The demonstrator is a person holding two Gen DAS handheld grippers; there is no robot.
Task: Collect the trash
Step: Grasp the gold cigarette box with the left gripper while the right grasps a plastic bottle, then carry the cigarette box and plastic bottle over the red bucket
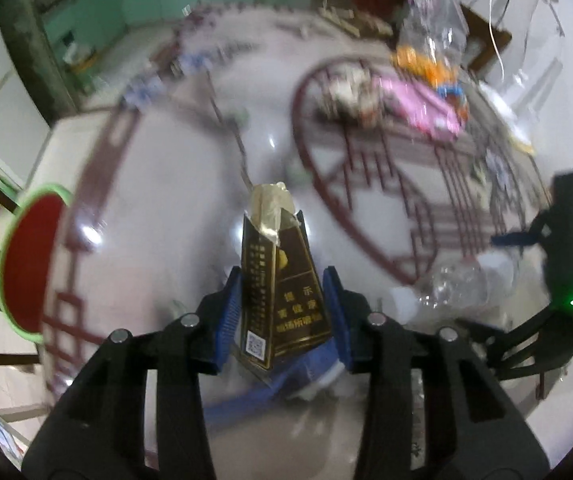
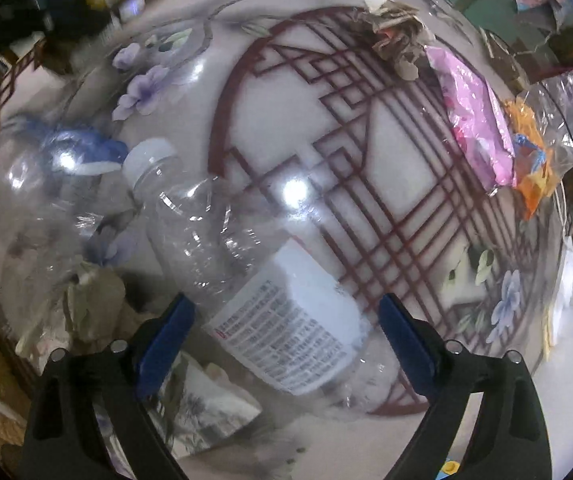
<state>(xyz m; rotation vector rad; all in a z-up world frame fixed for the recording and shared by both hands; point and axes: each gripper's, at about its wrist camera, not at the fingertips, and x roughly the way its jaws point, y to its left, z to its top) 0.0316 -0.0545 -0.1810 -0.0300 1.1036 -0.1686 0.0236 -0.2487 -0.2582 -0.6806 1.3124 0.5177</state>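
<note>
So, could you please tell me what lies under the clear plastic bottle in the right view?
Under the clear plastic bottle, the patterned tabletop shows through; its white label covers whatever lies beneath.

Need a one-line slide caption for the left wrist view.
Left gripper shut on a dark cigarette pack above the patterned table.

Both wrist views close above the tabletop (image 1: 174,184), angled steeply down past each claw. Shared: pink wrapper (image 1: 422,108) (image 2: 474,128), at 1 o'clock in each.
</note>
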